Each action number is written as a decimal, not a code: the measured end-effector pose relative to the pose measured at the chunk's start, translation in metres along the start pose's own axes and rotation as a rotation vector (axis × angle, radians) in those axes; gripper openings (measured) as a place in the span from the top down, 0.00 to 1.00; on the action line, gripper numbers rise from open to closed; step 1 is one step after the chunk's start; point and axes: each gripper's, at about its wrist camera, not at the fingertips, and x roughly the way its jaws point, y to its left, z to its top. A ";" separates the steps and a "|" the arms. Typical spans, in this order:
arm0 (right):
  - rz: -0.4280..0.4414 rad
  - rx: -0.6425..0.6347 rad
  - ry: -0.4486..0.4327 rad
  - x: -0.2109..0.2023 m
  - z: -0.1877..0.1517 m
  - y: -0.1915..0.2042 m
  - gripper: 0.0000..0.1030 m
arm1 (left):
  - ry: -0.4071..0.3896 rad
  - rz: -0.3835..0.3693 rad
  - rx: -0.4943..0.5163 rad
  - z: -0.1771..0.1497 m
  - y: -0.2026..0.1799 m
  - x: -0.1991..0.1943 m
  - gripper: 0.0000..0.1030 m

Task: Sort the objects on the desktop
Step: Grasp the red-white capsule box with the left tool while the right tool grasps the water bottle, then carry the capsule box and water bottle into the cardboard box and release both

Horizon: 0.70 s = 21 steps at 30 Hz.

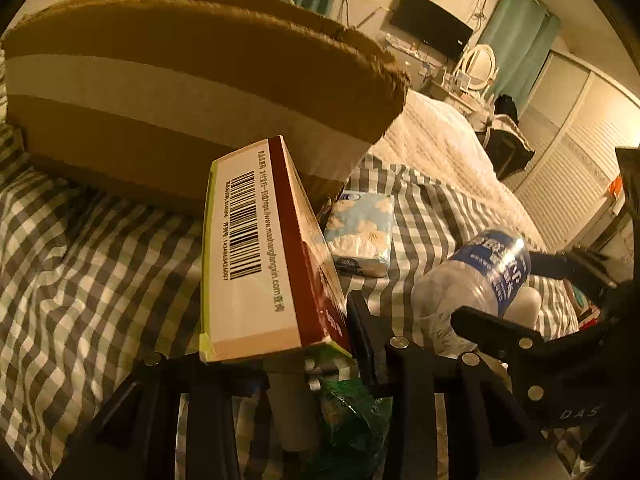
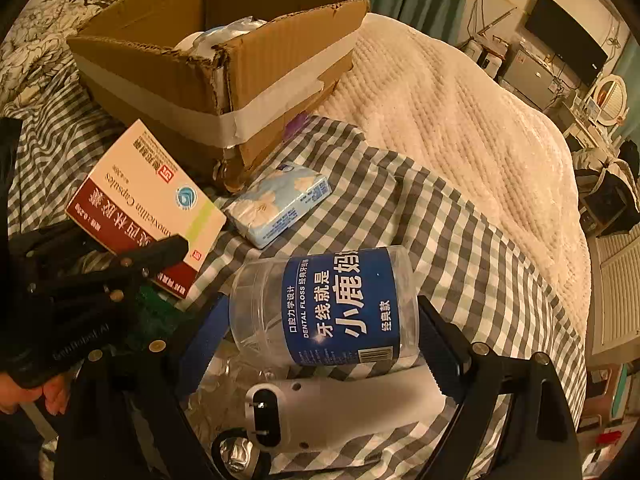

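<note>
Our left gripper is clamped on the red-and-white cardboard medicine box, just beside the taped brown carton; we should lift clear of its rim. Our right gripper straddles the clear blue-labelled floss jar on the checked cloth, jaws apart; centre before squeezing.

I count one open brown cardboard box with a pale tape band, at the upper left of my right view. One red-and-white medicine carton sits left of centre. One pale blue tissue pack lies mid-frame. One clear plastic dental-floss jar with a blue label is lower centre, and one white handheld device sits below it.
</note>
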 end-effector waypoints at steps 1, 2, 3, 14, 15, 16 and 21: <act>0.004 0.010 -0.003 -0.001 -0.001 0.000 0.13 | -0.007 0.000 -0.002 0.002 -0.001 -0.001 0.64; 0.014 0.023 -0.009 -0.002 -0.002 -0.001 0.13 | -0.018 -0.001 -0.006 0.003 0.000 -0.006 0.64; 0.025 0.033 -0.011 -0.003 -0.003 -0.002 0.13 | -0.025 -0.002 -0.010 0.004 0.001 -0.010 0.64; 0.122 0.134 -0.074 -0.052 -0.015 -0.010 0.14 | -0.074 0.016 0.010 -0.001 -0.007 -0.059 0.64; 0.128 0.148 -0.082 -0.057 -0.016 -0.011 0.14 | -0.077 0.013 0.007 -0.001 -0.007 -0.064 0.64; 0.138 0.164 -0.089 -0.062 -0.016 -0.013 0.14 | -0.078 0.009 0.005 0.000 -0.007 -0.069 0.64; 0.195 0.231 -0.129 -0.094 -0.014 -0.016 0.14 | -0.119 0.031 0.018 0.009 -0.008 -0.107 0.64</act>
